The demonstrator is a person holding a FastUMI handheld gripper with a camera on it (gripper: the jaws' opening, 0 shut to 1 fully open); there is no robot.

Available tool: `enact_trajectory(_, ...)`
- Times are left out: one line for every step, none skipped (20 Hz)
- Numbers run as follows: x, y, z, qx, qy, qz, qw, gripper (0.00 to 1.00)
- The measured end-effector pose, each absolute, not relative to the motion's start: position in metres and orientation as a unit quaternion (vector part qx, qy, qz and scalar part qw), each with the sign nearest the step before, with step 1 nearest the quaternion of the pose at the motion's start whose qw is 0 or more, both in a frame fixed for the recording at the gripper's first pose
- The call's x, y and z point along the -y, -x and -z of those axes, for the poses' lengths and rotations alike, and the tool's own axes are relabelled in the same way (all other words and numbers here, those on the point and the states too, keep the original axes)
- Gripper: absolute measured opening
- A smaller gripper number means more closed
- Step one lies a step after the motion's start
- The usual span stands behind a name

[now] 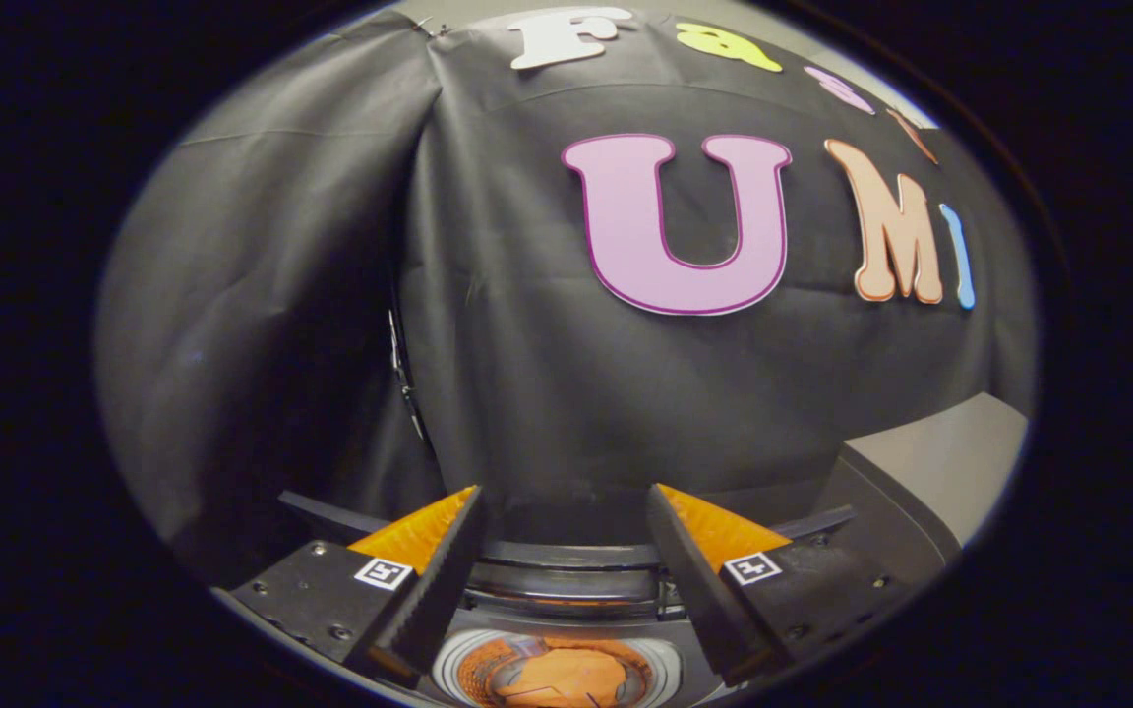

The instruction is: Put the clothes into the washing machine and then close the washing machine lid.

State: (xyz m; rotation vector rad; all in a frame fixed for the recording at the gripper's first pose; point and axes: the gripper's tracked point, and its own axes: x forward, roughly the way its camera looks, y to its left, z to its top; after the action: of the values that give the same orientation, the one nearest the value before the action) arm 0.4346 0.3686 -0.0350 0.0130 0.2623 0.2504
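In the gripper view, the gripper (566,531) hangs above a washing machine (566,580), its two fingers (429,590) spread wide apart with nothing held between them. Each finger carries a small square marker on its upper face.

Below and between the fingers lies the round mouth of the washing machine, seen from above. Its pale ring frames the drum, and inside the drum sit the clothes (562,678), an orange bundle lying at the bottom of the tub. The clothes are well below the fingertips and touch neither finger. The lid is not over the opening; the drum stands uncovered. A dark curved rim of the machine runs across just ahead of the fingers, spanning the gap between them.

To the right of the right-hand finger, a grey slanted panel (930,472) rises beside the machine; whether it is the raised lid or another part of the booth cannot be told.

Beyond the fingers hangs the black cloth wall (527,374) of the booth, folded and creased, with a vertical seam where two sheets meet.
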Motion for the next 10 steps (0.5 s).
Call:
enact_trajectory(-0.368,-0.433,0.036,-0.129,-0.007,-0.124,0.984,0.99)
enact_trajectory(-0.368,-0.430,0.036,-0.129,-0.008,-0.124,0.984,0.99)
enact_trajectory(-0.368,-0.429,0.036,-0.128,-0.007,-0.124,0.984,0.99)
enact_trajectory(-0.368,-0.428,0.036,-0.127,-0.008,-0.123,0.984,0.99)
enact_trajectory(-0.367,-0.427,0.037,-0.128,-0.007,-0.122,0.984,0.99)
enact_trajectory(-0.367,-0.426,0.036,-0.128,-0.007,-0.121,0.984,0.99)
enact_trajectory(-0.367,-0.425,0.037,-0.128,-0.008,-0.120,0.984,0.99)
enact_trajectory(-0.367,-0.424,0.037,-0.128,-0.007,-0.120,0.985,0.99)
enact_trajectory(-0.367,-0.422,0.037,-0.128,-0.007,-0.120,0.985,0.99)
enact_trajectory(-0.366,-0.421,0.037,-0.126,-0.007,-0.120,0.985,0.99)
